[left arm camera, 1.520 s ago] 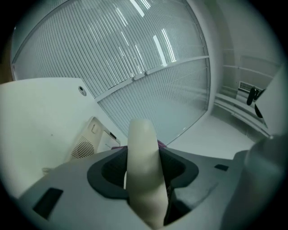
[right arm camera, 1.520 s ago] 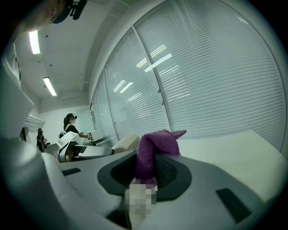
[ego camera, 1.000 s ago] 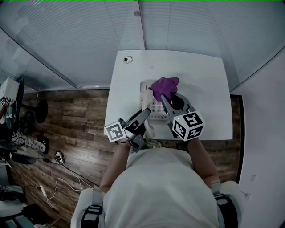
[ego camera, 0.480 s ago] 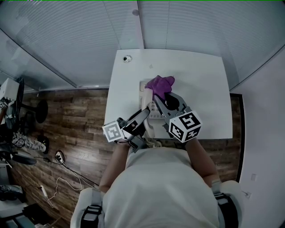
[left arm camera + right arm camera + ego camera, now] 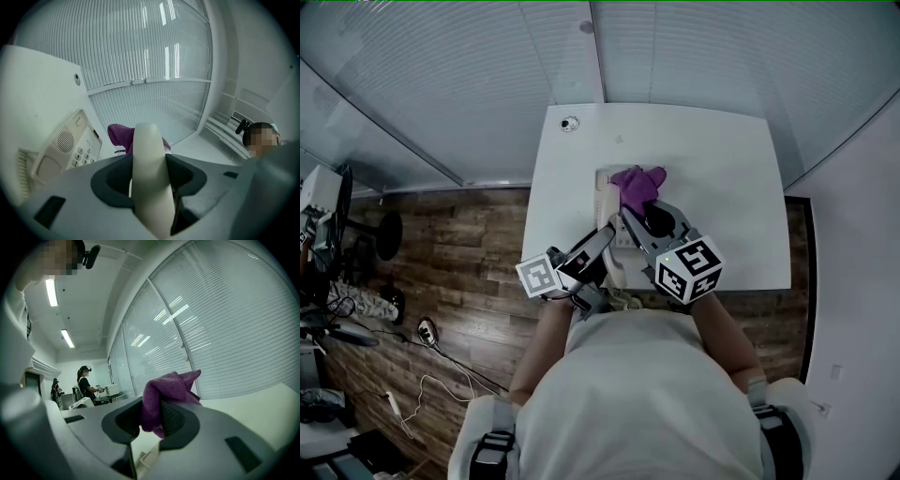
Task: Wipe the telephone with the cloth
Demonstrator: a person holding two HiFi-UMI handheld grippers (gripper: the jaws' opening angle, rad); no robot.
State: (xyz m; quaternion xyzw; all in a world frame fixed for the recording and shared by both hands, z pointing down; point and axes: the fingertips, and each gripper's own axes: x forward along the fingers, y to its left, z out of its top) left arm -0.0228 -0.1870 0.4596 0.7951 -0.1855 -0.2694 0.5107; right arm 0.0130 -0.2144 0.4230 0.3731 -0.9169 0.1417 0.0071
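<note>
A cream desk telephone (image 5: 611, 202) sits near the middle of the white table (image 5: 722, 178). Its keypad and speaker (image 5: 63, 143) show in the left gripper view. My left gripper (image 5: 602, 246) is shut on the cream handset (image 5: 149, 173), lifted off the base at its near left side. My right gripper (image 5: 630, 212) is shut on a purple cloth (image 5: 637, 185), which rests on the top of the phone base. The cloth (image 5: 166, 392) bunches between the right jaws and sticks out past them. The cloth (image 5: 117, 136) also peeks from behind the handset.
A small round grommet (image 5: 570, 124) sits in the table's far left corner. The coiled handset cord (image 5: 623, 300) hangs by the near edge. Slatted blinds (image 5: 487, 75) run behind the table. Wood floor with cables (image 5: 441, 366) lies to the left. People stand at a distant desk (image 5: 86, 383).
My right gripper has dragged the purple cloth a little to the left and toward me over the phone base. The left gripper and handset have barely moved.
</note>
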